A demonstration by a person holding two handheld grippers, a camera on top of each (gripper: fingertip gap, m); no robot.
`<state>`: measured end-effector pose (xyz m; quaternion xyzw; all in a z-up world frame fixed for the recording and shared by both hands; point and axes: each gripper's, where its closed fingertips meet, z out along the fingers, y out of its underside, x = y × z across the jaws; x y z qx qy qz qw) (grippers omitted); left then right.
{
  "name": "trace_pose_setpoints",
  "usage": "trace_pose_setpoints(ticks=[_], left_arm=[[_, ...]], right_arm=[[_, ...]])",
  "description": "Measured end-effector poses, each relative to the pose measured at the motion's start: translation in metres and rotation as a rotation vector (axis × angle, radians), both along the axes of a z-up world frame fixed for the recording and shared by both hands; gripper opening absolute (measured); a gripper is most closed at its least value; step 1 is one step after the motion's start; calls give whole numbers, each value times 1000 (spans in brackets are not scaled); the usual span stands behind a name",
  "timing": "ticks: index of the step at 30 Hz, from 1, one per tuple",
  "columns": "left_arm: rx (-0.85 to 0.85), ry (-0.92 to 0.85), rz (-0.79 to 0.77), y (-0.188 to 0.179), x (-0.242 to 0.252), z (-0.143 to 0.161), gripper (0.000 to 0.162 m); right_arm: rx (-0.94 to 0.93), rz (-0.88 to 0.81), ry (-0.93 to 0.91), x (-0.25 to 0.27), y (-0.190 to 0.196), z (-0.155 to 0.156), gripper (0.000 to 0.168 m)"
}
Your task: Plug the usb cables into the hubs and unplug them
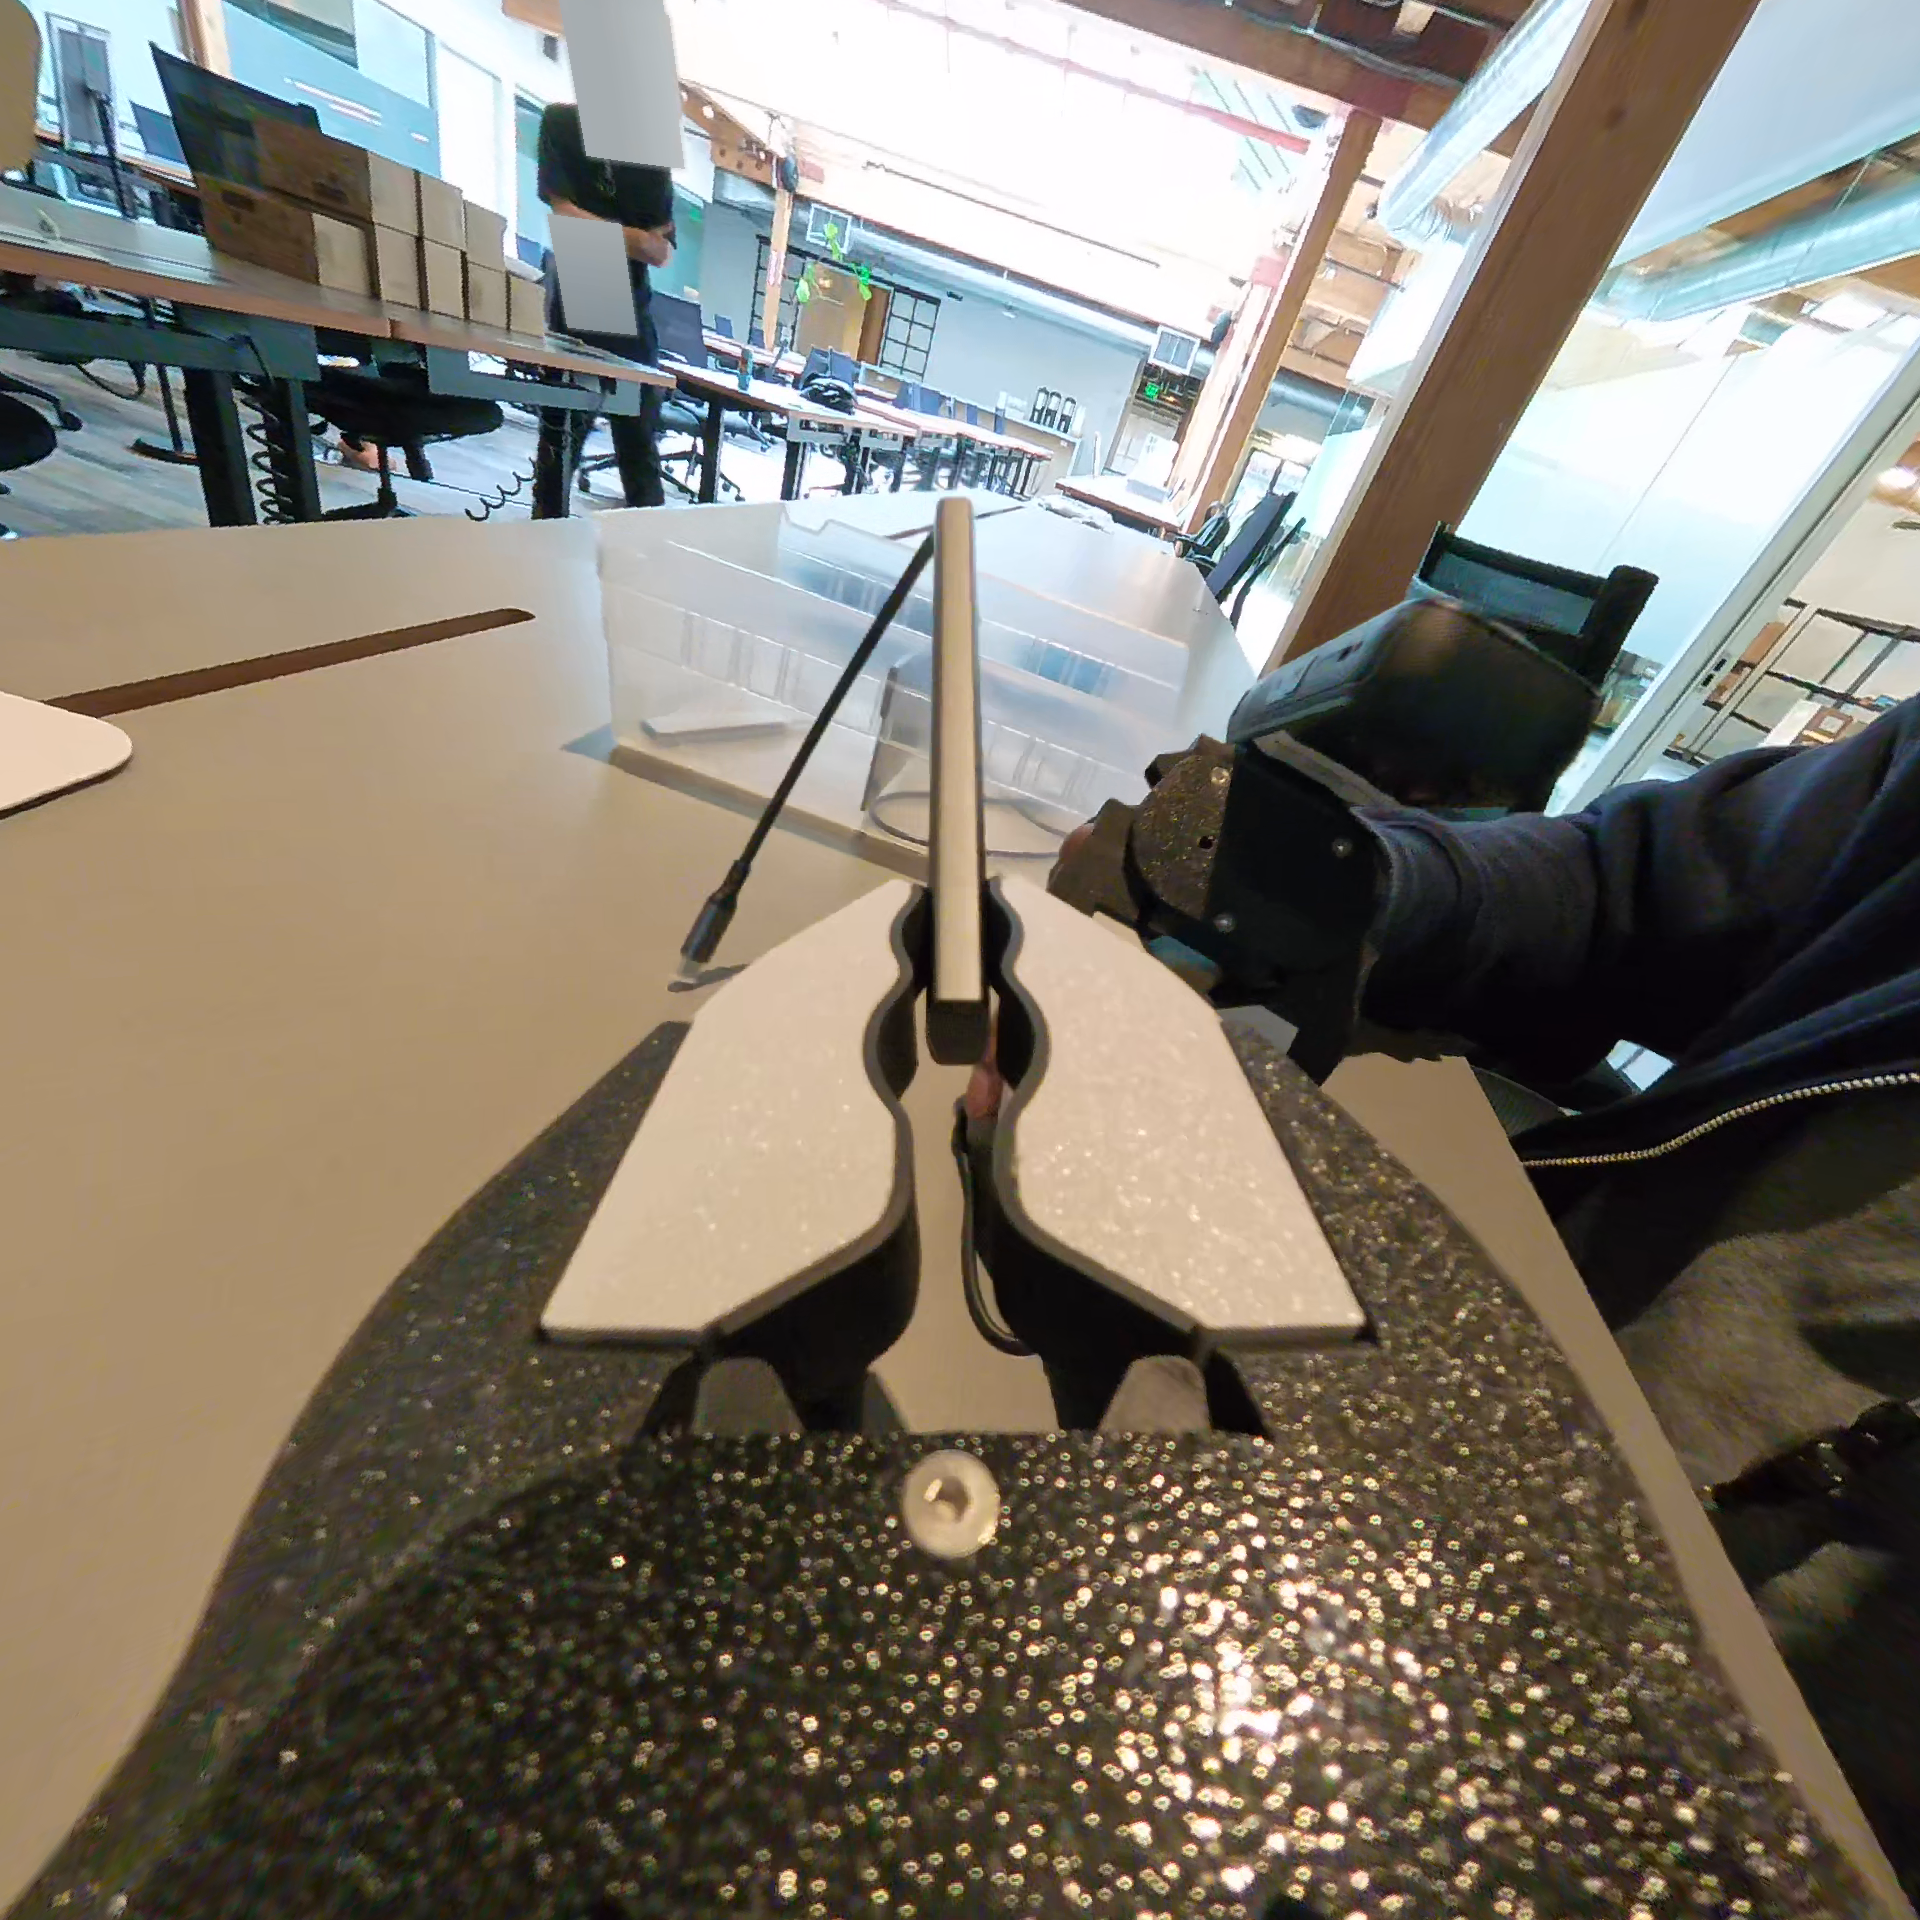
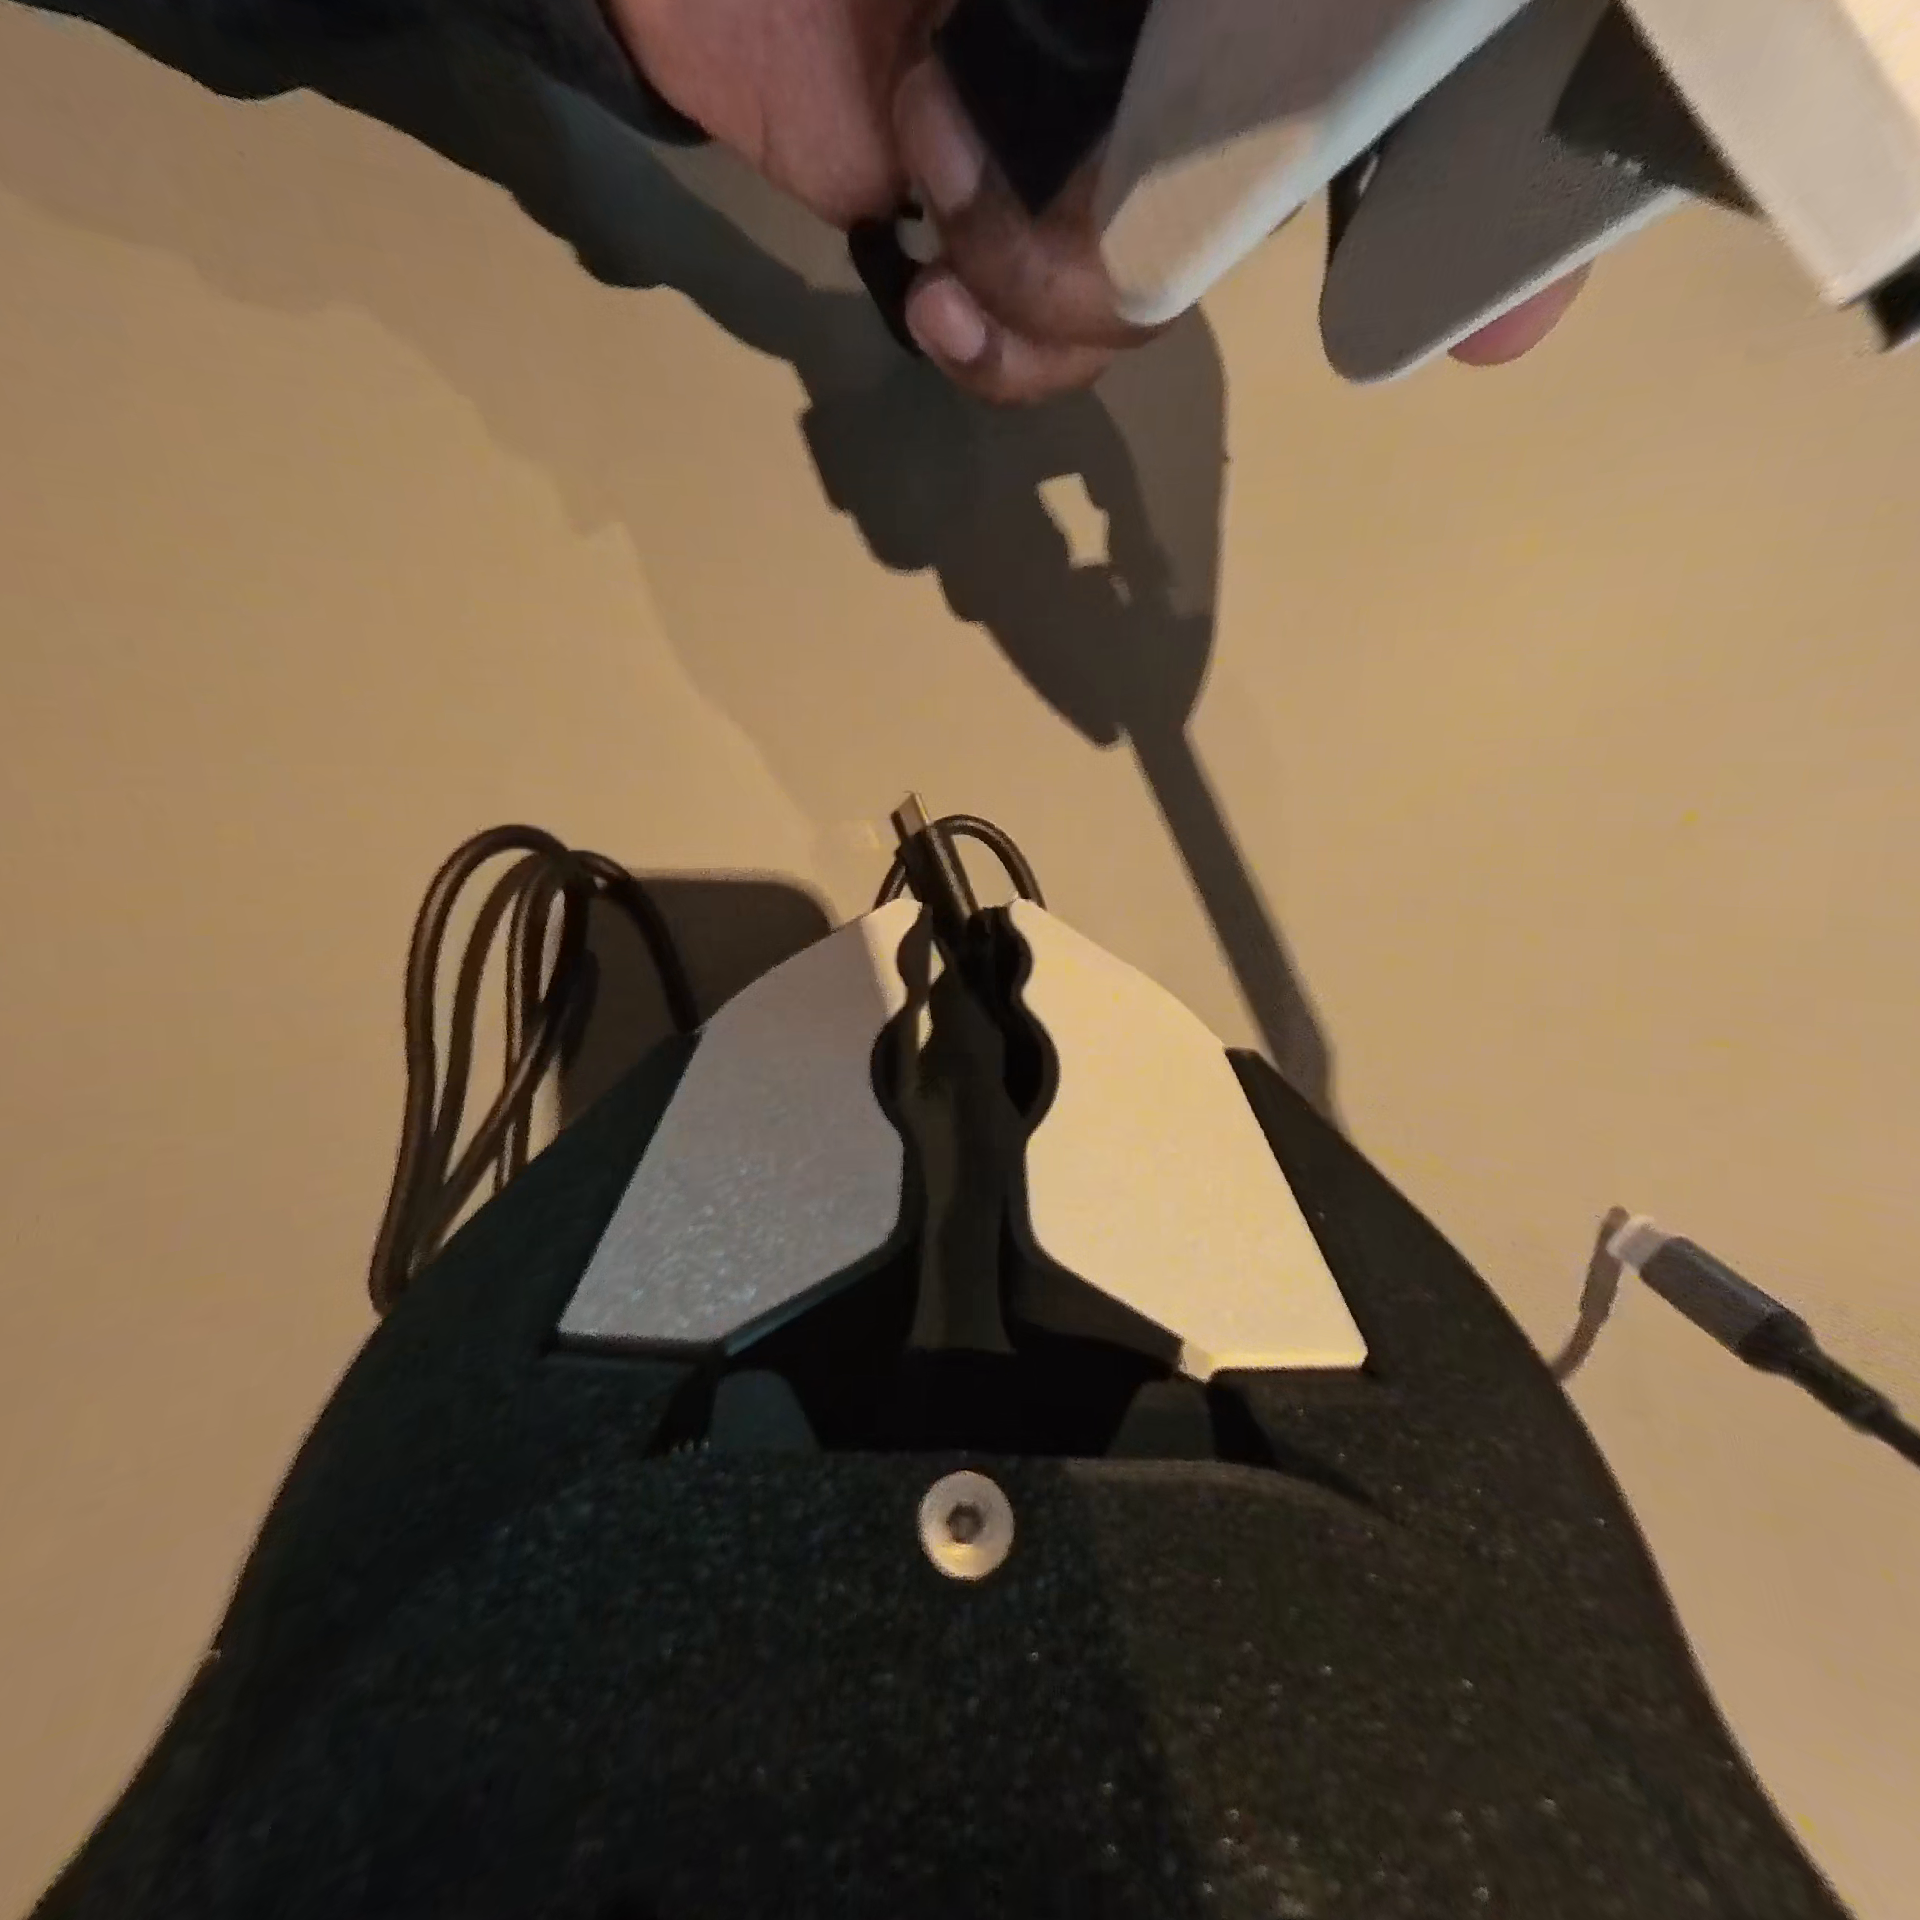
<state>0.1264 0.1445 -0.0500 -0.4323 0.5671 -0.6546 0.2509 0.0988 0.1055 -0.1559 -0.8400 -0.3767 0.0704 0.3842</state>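
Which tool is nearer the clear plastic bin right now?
Left. The left tool holds the slim grey hub pointing at the clear plastic bin; the right tool faces bare table, gripping a black cable plug.

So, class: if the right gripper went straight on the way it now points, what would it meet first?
The right gripper, shut on a black cable plug, points down at the table. Only bare tabletop lies just ahead, so the plug tip would probably touch that first, though depth is unclear.

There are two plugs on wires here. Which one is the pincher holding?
The black plug, poking out between the right gripper tips, beside coiled black cable. The other plug, grey with a silver tip, hangs free at the right, touched by nothing.
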Motion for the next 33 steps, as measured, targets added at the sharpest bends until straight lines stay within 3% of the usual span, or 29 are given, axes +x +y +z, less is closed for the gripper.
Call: trace_pose_setpoints(ticks=[6,9,15,19,28,33], left_arm=[[-7,6,-5,-2,0,-1,9],[-52,-7,-16,-3,0,3,9],[-137,-25,-54,-7,-1,7,9],[-161,-11,-89,-14,0,3,9],[-190,48,-190,-26,-3,-4,9],[-69,108,-225,-35,-5,-17,9]], right_arm=[[-9,-34,2,2,3,-1,12],[58,-95,93,9,12,15,20],[285,-240,579,33,26,87,19],[367,-289,800,49,24,116,17],[438,-260,824,47,18,130,11],[441,-229,778,41,15,130,9]])
